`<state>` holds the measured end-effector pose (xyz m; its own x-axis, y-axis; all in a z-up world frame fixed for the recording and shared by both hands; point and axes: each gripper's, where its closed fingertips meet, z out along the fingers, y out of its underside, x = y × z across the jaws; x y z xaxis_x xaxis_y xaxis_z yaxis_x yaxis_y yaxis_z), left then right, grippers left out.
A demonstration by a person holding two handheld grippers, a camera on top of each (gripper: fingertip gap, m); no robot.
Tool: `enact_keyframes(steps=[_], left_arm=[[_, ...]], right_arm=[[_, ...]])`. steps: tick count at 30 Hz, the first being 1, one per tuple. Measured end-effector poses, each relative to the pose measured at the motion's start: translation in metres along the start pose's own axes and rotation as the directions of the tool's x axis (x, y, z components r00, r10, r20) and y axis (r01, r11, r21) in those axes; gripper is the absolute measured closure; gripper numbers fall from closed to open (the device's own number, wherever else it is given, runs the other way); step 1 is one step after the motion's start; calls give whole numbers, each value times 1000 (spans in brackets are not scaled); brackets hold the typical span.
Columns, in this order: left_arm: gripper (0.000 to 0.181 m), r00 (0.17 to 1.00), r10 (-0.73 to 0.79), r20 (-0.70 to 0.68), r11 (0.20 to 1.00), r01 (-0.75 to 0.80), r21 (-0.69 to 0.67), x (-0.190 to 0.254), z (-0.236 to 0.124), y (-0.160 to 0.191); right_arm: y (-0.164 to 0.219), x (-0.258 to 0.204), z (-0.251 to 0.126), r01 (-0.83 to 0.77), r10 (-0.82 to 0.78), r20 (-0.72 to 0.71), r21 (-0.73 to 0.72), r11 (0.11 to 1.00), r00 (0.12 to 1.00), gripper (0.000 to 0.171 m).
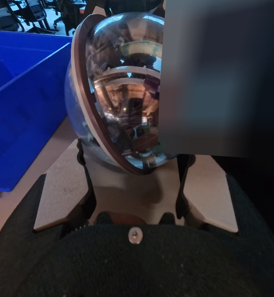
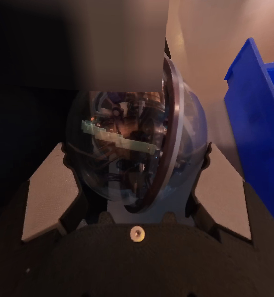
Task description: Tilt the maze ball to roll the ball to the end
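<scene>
The maze ball (image 1: pixel 117 96) is a clear sphere with a brown and white ring (image 1: pixel 83 104) around its middle, standing almost upright. Tracks and ramps show inside; a pale green stepped track (image 2: pixel 117 138) shows in the right wrist view. I cannot pick out the small ball inside. My left gripper (image 1: pixel 133 154) has its fingertips against the sphere's lower sides, just above the table. My right gripper (image 2: pixel 136 152) clasps the maze ball (image 2: pixel 101 168) between both fingers from the opposite side. Blurred patches hide part of the sphere in both views.
A blue plastic bin (image 1: pixel 20 112) stands on the beige table (image 1: pixel 65 184) close to the sphere's left; it shows at the right in the right wrist view (image 2: pixel 258 128). Chairs and desk legs (image 1: pixel 36 19) stand far behind.
</scene>
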<state>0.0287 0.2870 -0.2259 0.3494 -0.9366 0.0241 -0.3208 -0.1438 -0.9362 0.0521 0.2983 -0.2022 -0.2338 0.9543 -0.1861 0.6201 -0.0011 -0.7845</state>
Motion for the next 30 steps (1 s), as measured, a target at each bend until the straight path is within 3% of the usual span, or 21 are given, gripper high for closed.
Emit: enact_keyframes(steps=[15,19,26,30], left_arm=[[60,998,64,27,998,-63,-21,1,1,2],[59,995,83,50,996,-81,-41,1,0,5],[59,984,-154,-92,986,159,53,12,-10,-7],[58,995,-76,-59,995,80,59,8,-12,-12]], right_arm=[[7,-2,-3,-146,147,19,-34,989,989,12],[4,-2,-2,-83,83,-3,3,997,997,12],[4,-10,2,46,-48,-48,-45,998,998,13],[7,-8,1,75,-82,-78,-89,993,994,13]])
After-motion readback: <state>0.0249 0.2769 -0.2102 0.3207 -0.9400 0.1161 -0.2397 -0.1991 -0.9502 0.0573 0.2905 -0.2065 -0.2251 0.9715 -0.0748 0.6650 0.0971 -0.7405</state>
